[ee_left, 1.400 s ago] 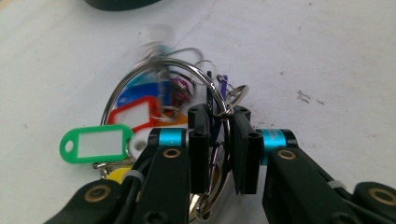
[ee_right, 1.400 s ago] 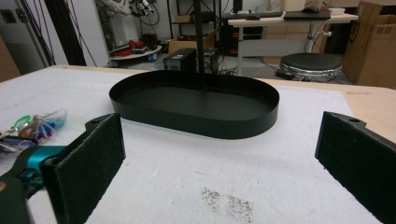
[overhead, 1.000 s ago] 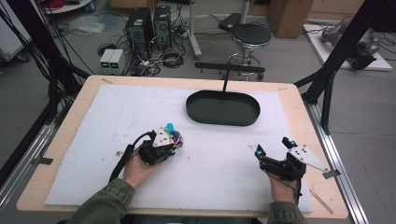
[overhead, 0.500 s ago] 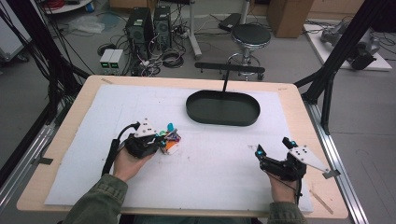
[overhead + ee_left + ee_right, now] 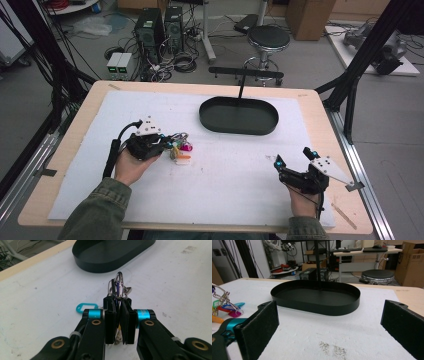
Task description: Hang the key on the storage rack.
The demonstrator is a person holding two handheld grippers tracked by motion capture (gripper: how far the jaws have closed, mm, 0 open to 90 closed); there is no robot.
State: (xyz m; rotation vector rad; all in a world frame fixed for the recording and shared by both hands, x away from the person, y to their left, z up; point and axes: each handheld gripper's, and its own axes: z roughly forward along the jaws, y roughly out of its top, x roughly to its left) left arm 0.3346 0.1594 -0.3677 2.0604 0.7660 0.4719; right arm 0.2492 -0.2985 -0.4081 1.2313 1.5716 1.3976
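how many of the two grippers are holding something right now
1. The left gripper is clamped on the bunch of keys, left of the black tray. The right gripper rests open with nothing between its jaws near the table's right side.

Table (image 5: pixel 90 115): the pale wooden table bears the white foam mat (image 5: pixel 220 165) over most of its top.
Tray (image 5: pixel 238 115): the black oval metal tray sits on the mat at its far middle, beyond both grippers.
Left gripper (image 5: pixel 162 145): at the mat's left, nearer than the tray, clamped on the bunch of keys with coloured plastic tags (image 5: pixel 179 147).
Keys: just right of the left gripper, left of and nearer than the tray.
Right gripper (image 5: pixel 295 162): near the right corner, well apart from the keys.
Stool (image 5: pixel 268 37): the round black stool stands on the floor behind the table.
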